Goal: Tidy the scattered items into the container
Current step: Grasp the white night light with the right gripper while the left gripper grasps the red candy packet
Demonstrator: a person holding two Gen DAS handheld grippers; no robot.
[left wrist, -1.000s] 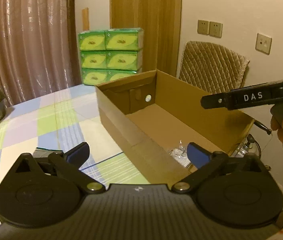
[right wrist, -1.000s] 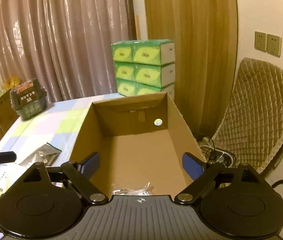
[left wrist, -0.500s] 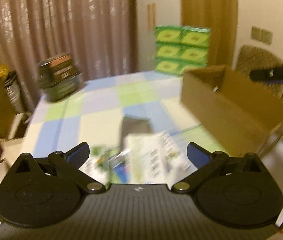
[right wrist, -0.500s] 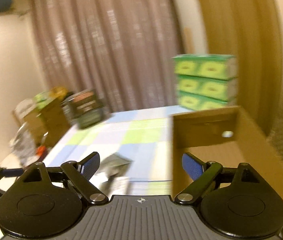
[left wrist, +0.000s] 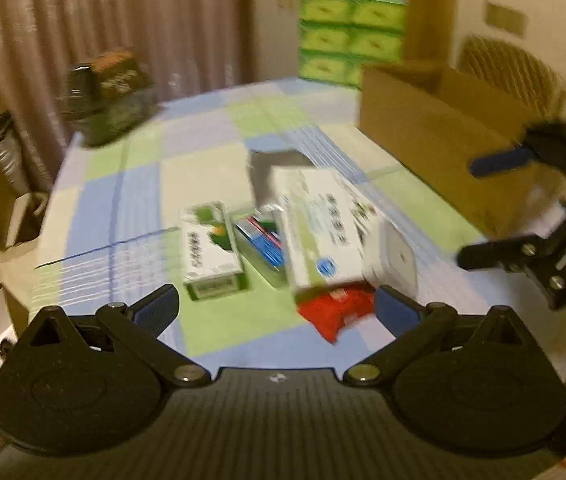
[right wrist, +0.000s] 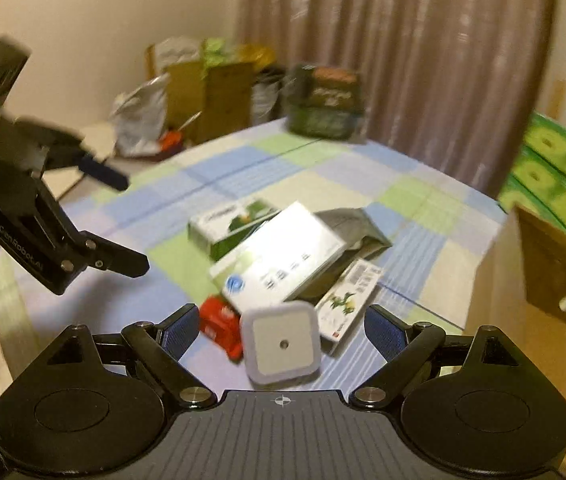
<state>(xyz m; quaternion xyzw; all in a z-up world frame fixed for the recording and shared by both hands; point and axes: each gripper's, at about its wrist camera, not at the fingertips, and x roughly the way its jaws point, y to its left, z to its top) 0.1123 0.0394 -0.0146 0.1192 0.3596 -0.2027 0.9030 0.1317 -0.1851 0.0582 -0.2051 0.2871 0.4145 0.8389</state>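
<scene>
A pile of items lies on the checked tablecloth: a large white box [left wrist: 323,224] [right wrist: 283,264], a green-and-white small box [left wrist: 209,248] [right wrist: 235,220], a grey pouch [left wrist: 275,168] [right wrist: 347,224], a red packet [left wrist: 339,312] [right wrist: 221,324], a white square device [left wrist: 397,256] [right wrist: 281,346] and a printed card [right wrist: 349,296]. The open cardboard box [left wrist: 423,120] [right wrist: 555,264] stands to the right of the pile. My left gripper [left wrist: 275,312] [right wrist: 129,224] is open over the pile's near side. My right gripper [right wrist: 281,330] [left wrist: 473,212] is open, with the white device showing between its fingers untouched.
A dark basket of packets [left wrist: 111,96] [right wrist: 323,104] sits at the table's far corner. Stacked green tissue boxes [left wrist: 353,34] [right wrist: 563,176] and a quilted chair [left wrist: 511,68] stand behind the cardboard box. Bags and cartons [right wrist: 203,92] crowd the floor past the table's left edge.
Both views have swung away from the cardboard box to the pile on the tablecloth. Both grippers have come lower and closer to the items. Their jaws stay wide apart.
</scene>
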